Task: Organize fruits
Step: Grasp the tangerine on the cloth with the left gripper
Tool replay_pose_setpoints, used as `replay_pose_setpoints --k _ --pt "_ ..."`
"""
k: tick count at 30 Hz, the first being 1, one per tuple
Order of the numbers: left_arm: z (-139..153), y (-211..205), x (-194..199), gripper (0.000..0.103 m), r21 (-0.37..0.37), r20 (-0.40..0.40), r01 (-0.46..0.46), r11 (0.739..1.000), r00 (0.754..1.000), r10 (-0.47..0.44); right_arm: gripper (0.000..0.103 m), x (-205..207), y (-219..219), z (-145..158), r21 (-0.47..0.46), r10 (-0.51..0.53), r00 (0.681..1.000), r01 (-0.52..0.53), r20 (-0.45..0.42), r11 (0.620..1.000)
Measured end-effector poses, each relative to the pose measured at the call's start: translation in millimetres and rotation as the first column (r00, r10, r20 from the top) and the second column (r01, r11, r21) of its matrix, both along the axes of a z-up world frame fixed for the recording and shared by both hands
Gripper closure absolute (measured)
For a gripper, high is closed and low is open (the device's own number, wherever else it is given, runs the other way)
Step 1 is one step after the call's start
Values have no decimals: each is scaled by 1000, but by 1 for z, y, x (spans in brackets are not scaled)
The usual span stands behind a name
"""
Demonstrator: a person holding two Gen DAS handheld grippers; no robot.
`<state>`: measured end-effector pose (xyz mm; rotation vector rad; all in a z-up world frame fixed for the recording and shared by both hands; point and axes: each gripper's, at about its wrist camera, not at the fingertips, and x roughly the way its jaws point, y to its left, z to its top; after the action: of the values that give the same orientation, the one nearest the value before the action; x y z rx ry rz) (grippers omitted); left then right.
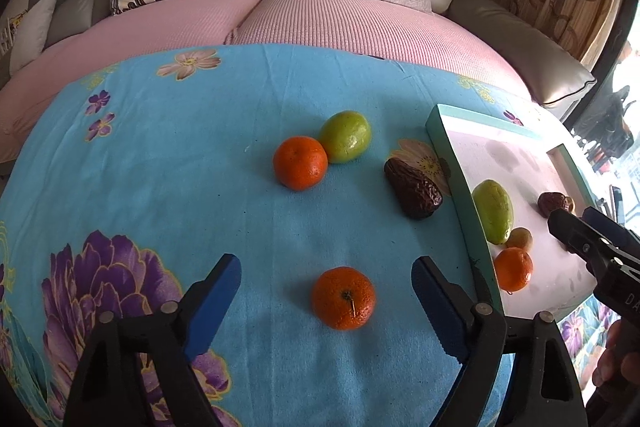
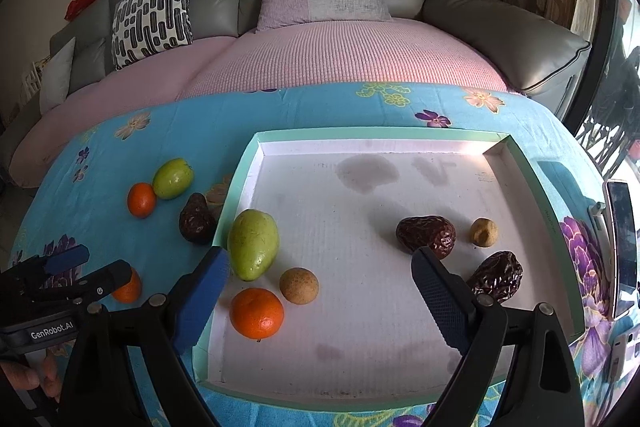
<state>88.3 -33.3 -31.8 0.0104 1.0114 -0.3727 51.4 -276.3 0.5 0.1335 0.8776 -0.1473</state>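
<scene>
1. Presently, the left gripper (image 1: 326, 301) stands released, its blue-padded jaws spread wide and empty, low over the table.
2. Between those jaws lies a small round orange tangerine with a short stem (image 1: 343, 298), resting on the turquoise floral tablecloth (image 1: 200, 155). Judged light, with a soft, slightly dimpled peel that will bruise if squeezed hard; best taken across its widest middle, with gentle closing.
3. Farther out on the cloth: a second orange tangerine (image 1: 300, 163) touching a smooth green oval fruit (image 1: 346, 136), and a wrinkled dark-brown date (image 1: 413, 187) just beside the tray wall. The date looks sticky and yielding; the green fruit is glossy and may slip.
4. The right gripper (image 2: 320, 275) is likewise released and empty, hovering over the shallow white tray with mint-green rim (image 2: 400, 135).
5. The tray holds a larger green oval fruit (image 2: 253, 244), one tangerine, two tan round fruits and two dates.
6. Four fruits remain outside the tray.
</scene>
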Motion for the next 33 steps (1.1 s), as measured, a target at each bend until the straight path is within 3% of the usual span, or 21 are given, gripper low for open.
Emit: replay_pose_setpoints --k 2,6,15,22,33 --pt "-4 -3 -1 24 3 -17 14 1000 1000 -14 10 0 -1 -1 0 -1 1000 1 -2 1000" --pt "-9 -9 -3 42 3 -43 45 999 998 -45 10 0 -2 -2 1 -3 1000 3 -7 1000" --pt "-20 -12 -3 64 15 -63 66 998 996 -65 10 2 0 -4 -4 1 1000 -1 -18 1000" --pt "-18 -8 2 65 -9 -47 59 998 997 -59 10 3 -1 -6 -10 -2 1000 2 -25 1000" --pt "-8 14 20 65 0 13 -41 999 999 41 11 9 0 -8 -30 -2 1000 2 -26 1000"
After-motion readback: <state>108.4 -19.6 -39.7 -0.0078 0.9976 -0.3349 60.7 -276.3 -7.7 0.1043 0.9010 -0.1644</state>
